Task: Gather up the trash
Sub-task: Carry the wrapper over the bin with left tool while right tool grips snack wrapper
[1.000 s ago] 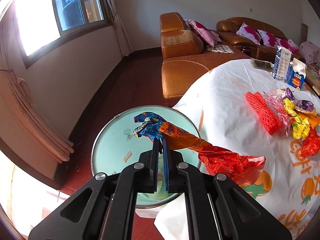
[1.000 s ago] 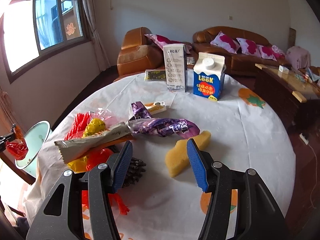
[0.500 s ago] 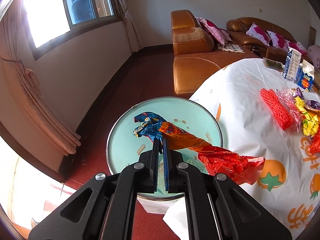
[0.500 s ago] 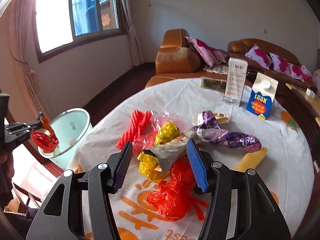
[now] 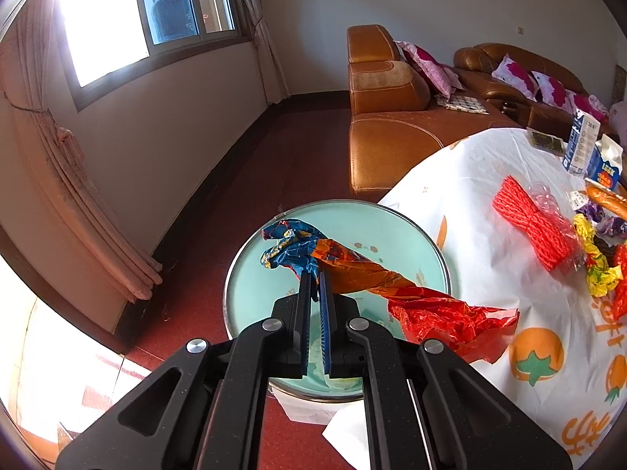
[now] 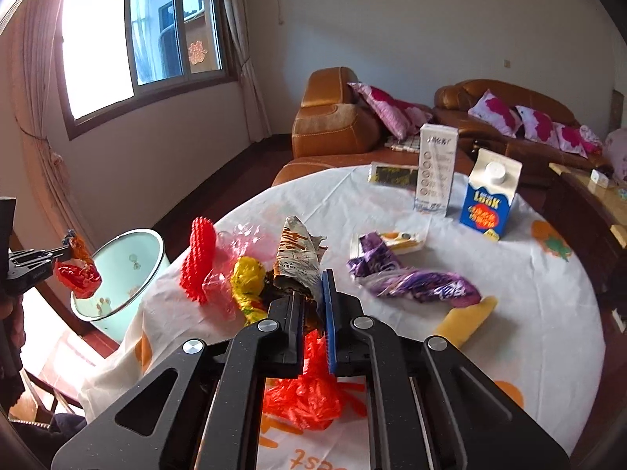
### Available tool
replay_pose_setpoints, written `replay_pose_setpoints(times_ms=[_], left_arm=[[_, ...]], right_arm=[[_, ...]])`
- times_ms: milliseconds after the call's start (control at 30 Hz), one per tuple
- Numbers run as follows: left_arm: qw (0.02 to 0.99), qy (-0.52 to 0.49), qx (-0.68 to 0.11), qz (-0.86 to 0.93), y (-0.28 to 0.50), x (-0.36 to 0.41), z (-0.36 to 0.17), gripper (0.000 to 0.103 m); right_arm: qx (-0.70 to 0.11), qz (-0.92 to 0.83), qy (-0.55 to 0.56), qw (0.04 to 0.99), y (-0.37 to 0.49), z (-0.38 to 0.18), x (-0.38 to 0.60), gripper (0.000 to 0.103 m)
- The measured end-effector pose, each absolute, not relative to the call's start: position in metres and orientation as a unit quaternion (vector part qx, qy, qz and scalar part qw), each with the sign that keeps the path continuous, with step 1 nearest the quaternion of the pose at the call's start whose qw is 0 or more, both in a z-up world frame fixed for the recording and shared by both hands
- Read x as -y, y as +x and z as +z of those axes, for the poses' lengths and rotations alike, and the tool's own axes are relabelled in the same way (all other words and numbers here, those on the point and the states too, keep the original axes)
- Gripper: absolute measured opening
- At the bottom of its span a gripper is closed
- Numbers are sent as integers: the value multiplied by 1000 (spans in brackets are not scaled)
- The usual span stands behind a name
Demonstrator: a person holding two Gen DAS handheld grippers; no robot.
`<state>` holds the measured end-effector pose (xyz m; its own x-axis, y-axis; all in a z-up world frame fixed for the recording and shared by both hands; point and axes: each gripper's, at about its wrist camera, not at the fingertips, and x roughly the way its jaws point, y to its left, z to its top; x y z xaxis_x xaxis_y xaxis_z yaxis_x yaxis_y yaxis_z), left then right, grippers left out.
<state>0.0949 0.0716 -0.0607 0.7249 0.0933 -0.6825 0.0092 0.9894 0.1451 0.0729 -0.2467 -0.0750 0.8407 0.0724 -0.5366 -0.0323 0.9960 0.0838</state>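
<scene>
My left gripper (image 5: 314,278) is shut on a twisted red, orange and blue wrapper (image 5: 368,274) and holds it over the open mint-green trash bin (image 5: 392,219) beside the table. The bin (image 6: 117,258) and that wrapper (image 6: 78,270) also show at the left of the right wrist view. My right gripper (image 6: 313,293) is shut on a crumpled silver and brown wrapper (image 6: 298,258) above the trash pile on the table. Around it lie a red mesh (image 6: 198,258), a yellow wrapper (image 6: 247,278), a red plastic bag (image 6: 305,395) and a purple wrapper (image 6: 419,286).
The round table has a white cloth with orange prints (image 6: 490,258). A blue milk carton (image 6: 490,199), a tall white box (image 6: 437,168), a yellow sponge (image 6: 466,317) and a flat dark packet (image 6: 392,174) stand or lie on it. Brown sofas (image 6: 337,125) stand behind. Red floor (image 5: 243,180) surrounds the bin.
My right gripper swung left over the trash pile and closed on the silver and brown wrapper. My left gripper kept its wrapper and moved further over the bin.
</scene>
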Motion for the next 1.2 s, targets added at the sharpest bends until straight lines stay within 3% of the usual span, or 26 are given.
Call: replay_pose_setpoints(times_ms=[467, 1200], left_arm=[[927, 56, -367, 62, 102, -98, -56, 4], [913, 48, -384, 132, 113, -132, -77, 4]], right_arm=[[-237, 76, 26, 968, 99, -40, 211, 9], [-259, 224, -17, 940, 164, -66, 88, 9]])
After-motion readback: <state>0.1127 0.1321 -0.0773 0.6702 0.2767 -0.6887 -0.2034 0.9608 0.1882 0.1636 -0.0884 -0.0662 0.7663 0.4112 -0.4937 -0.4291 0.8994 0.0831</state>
